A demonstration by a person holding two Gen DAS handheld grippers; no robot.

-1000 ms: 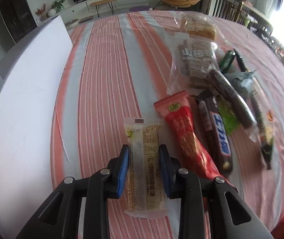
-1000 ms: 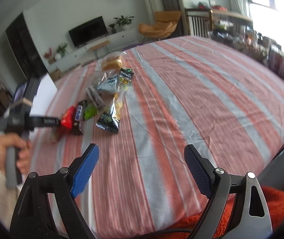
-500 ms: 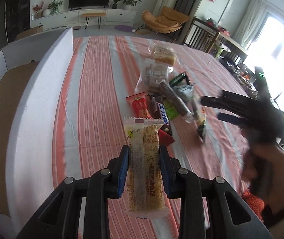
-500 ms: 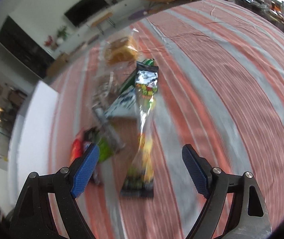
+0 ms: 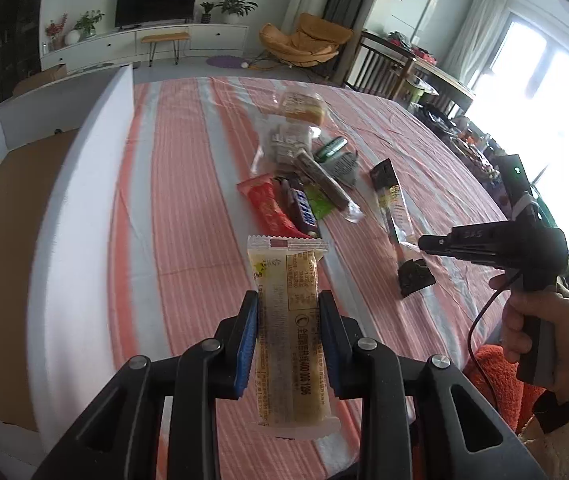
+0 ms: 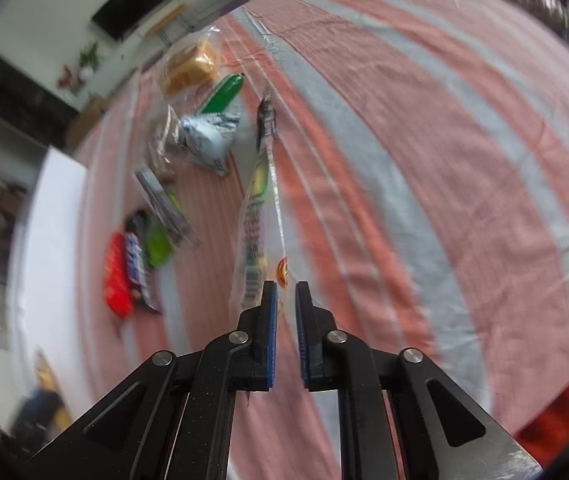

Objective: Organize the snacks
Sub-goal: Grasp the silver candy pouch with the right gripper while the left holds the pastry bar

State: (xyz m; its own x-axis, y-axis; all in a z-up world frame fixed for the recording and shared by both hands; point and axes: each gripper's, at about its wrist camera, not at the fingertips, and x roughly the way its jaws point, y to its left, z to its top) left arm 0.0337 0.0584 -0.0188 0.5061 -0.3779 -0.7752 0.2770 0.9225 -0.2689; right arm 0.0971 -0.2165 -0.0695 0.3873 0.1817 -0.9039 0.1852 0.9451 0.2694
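My left gripper (image 5: 287, 307) is shut on a pale yellow snack bar (image 5: 289, 312) and holds it above the striped tablecloth, right of the white box (image 5: 84, 184). My right gripper (image 6: 283, 295) is shut on the near end of a long clear snack packet (image 6: 258, 196); the left wrist view shows that packet (image 5: 394, 216) lifted at the gripper (image 5: 424, 243). A pile of snacks lies beyond: a red packet (image 5: 268, 208), a blue chocolate bar (image 5: 304, 210), a brown bar (image 5: 324, 184) and a bread bag (image 5: 304, 106).
The open white box with a brown floor (image 5: 0, 216) stands along the table's left side. The striped tablecloth (image 6: 444, 160) stretches to the right. A wooden chair (image 5: 384, 68) and a cluttered table stand beyond the far edge.
My right gripper has closed from wide open onto the long clear packet. My left gripper has risen further with the yellow bar.
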